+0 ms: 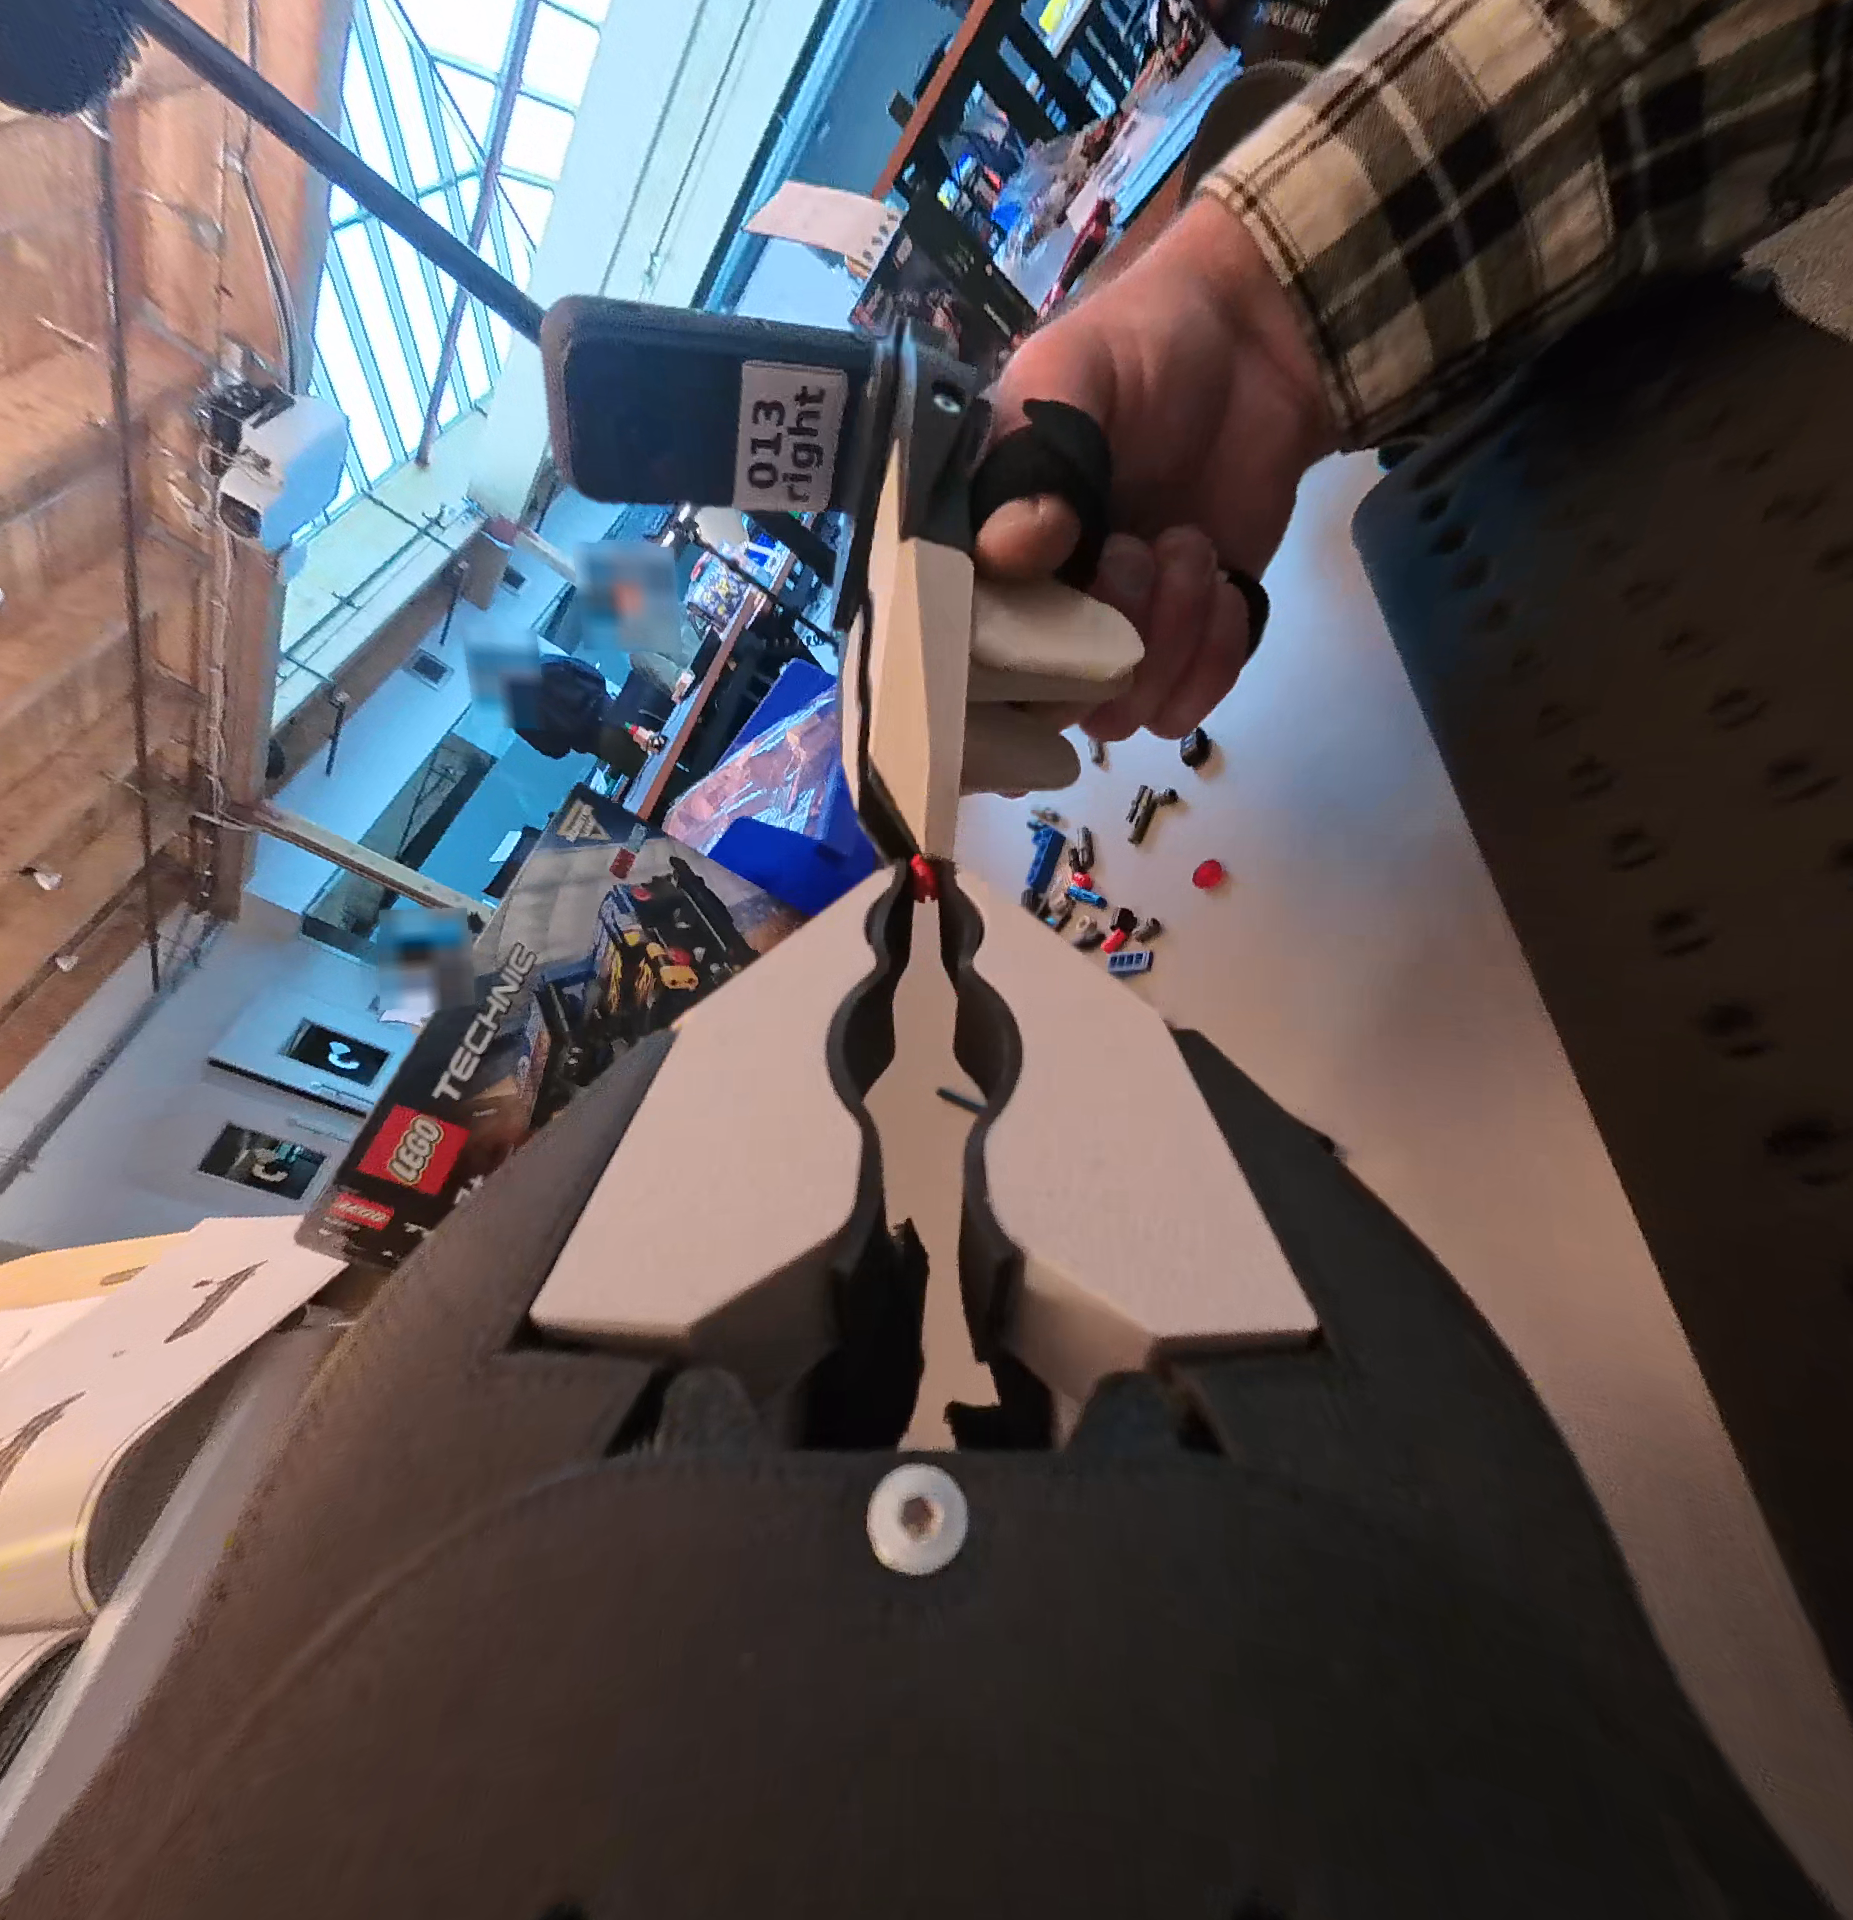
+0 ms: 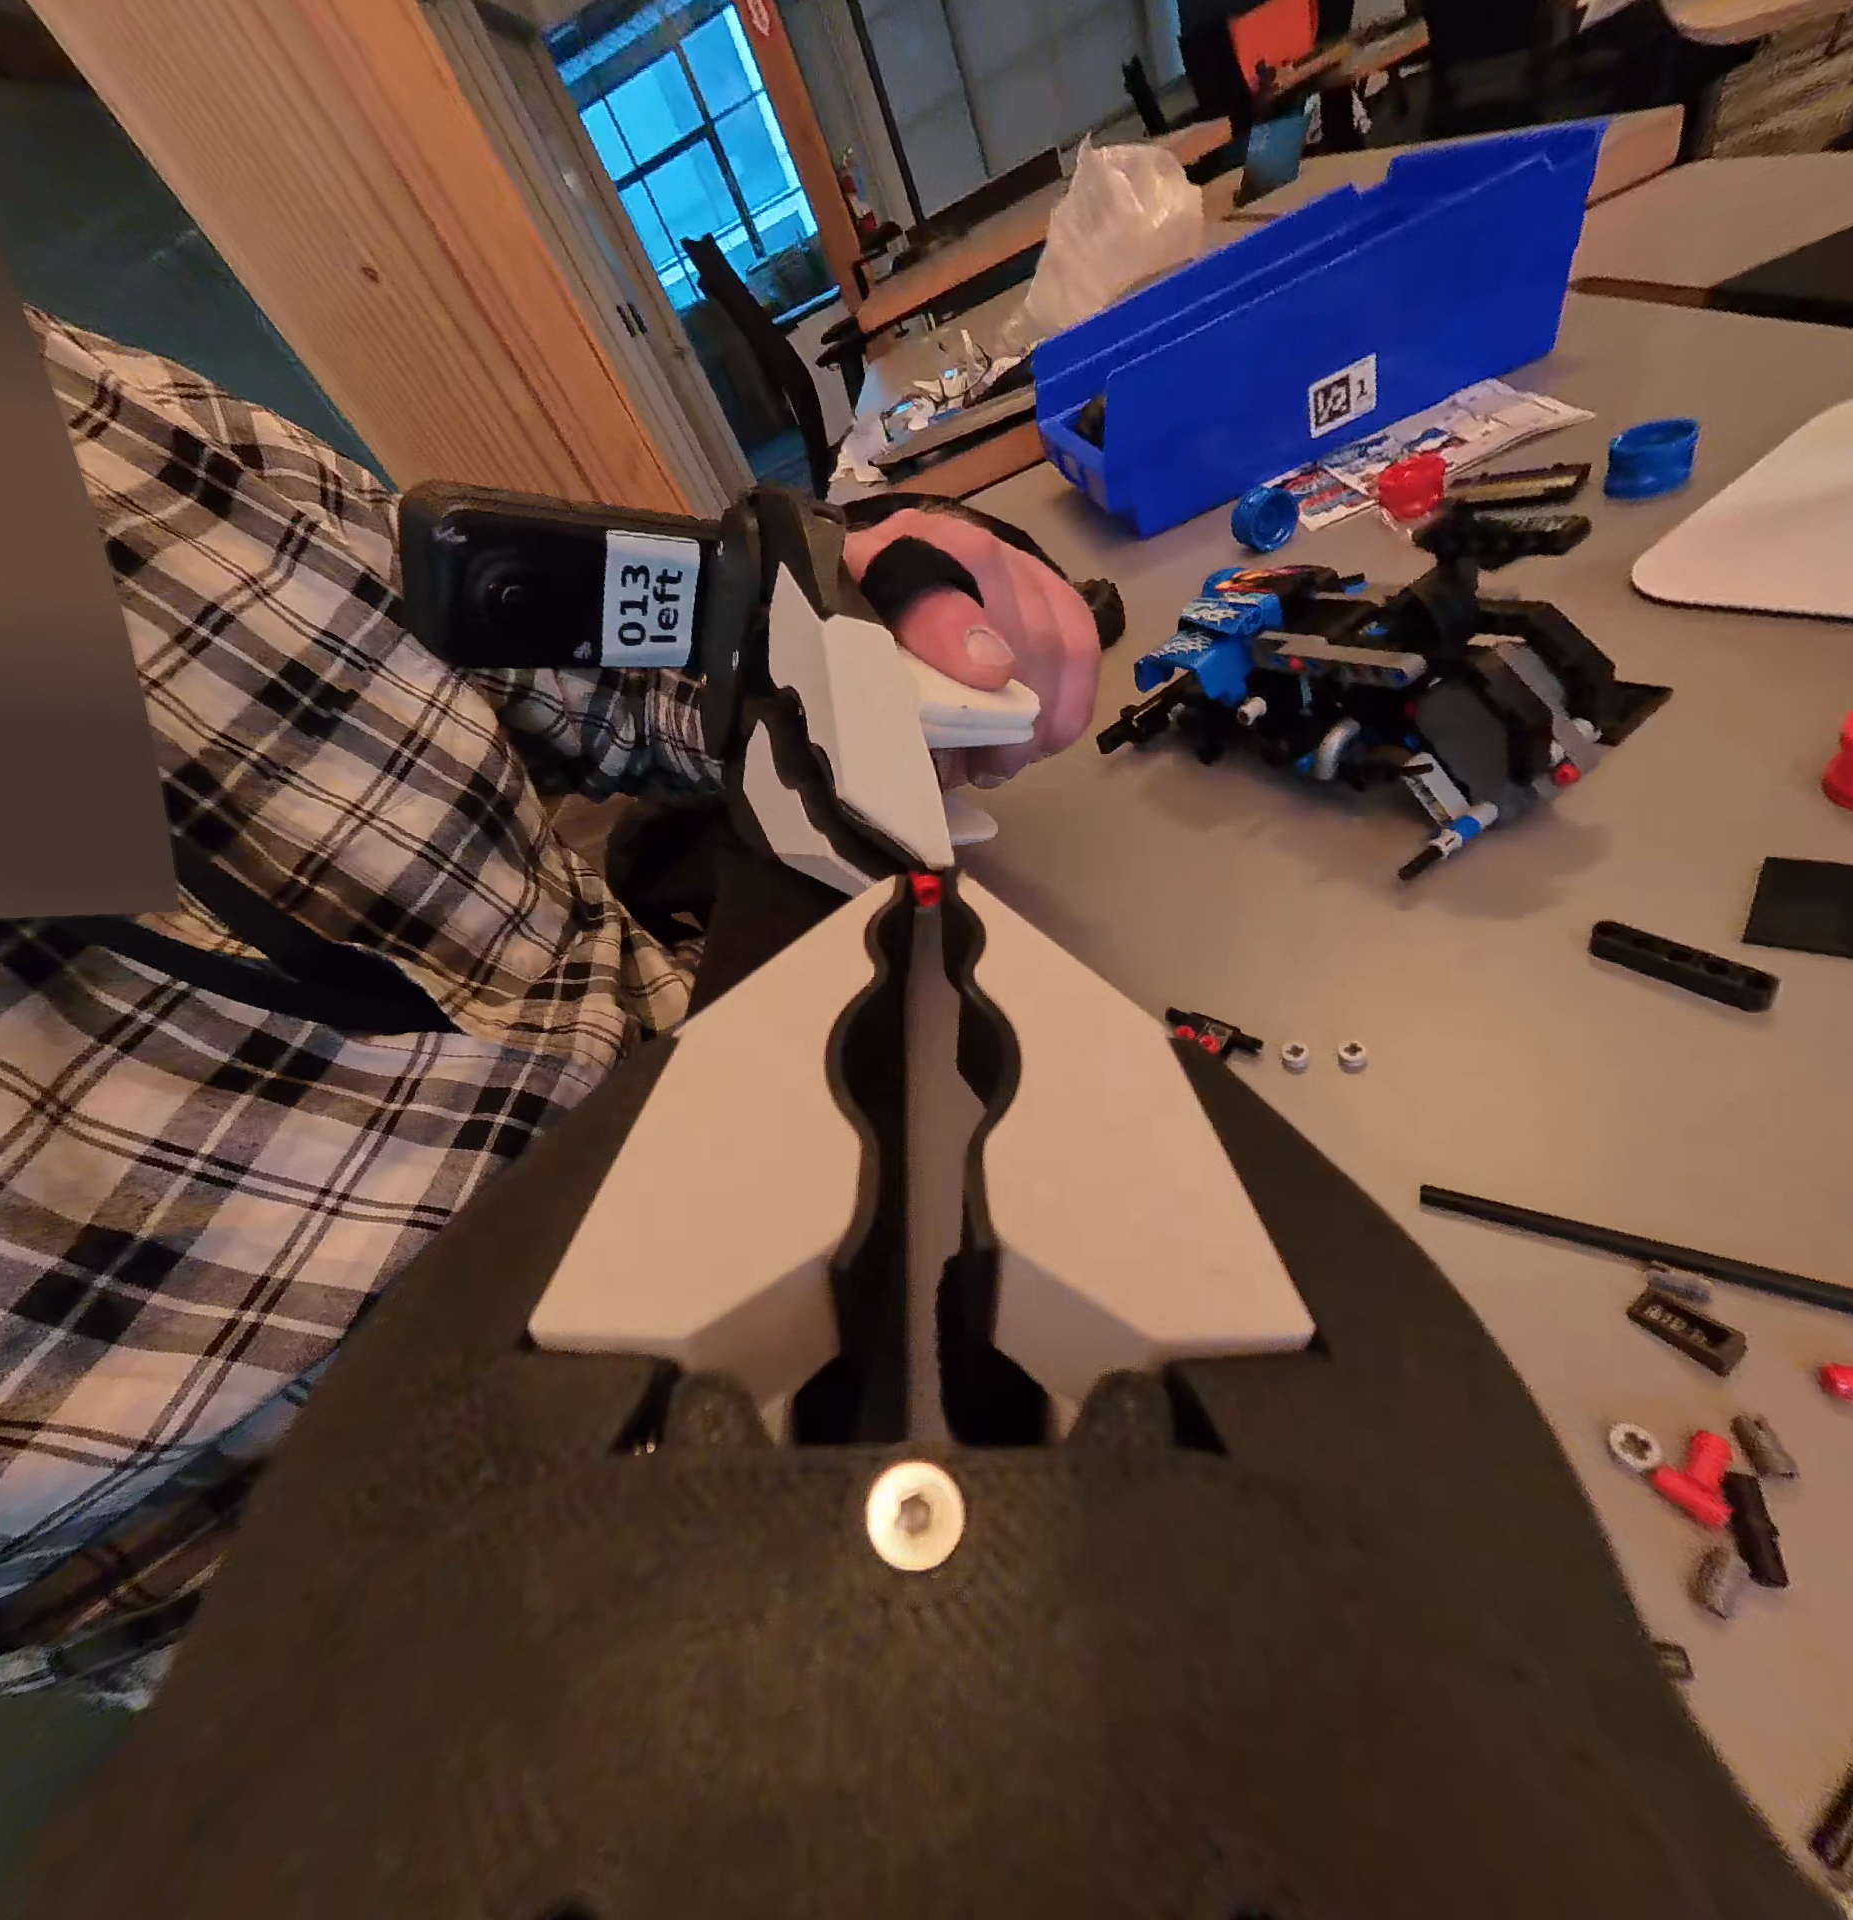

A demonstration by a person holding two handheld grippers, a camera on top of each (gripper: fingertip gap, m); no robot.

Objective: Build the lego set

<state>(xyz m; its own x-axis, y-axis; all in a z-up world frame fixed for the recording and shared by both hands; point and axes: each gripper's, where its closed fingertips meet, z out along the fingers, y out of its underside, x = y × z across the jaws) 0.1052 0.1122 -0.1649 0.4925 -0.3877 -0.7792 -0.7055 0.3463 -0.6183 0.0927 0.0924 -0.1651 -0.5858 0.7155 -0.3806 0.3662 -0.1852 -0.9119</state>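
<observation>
The small red peg (image 2: 924, 889) sits pinched at the very tips of both grippers, which meet nose to nose above the table's (image 2: 1317, 935) near edge. We hold it with the right gripper (image 2: 924, 904), jaws nearly closed on it, while the left gripper (image 1: 922, 883) clamps the same piece, so neither is nearer. We cannot tell its long axis; too little shows. The half-built car (image 2: 1421, 686) lies well apart from the peg, out across the table.
</observation>
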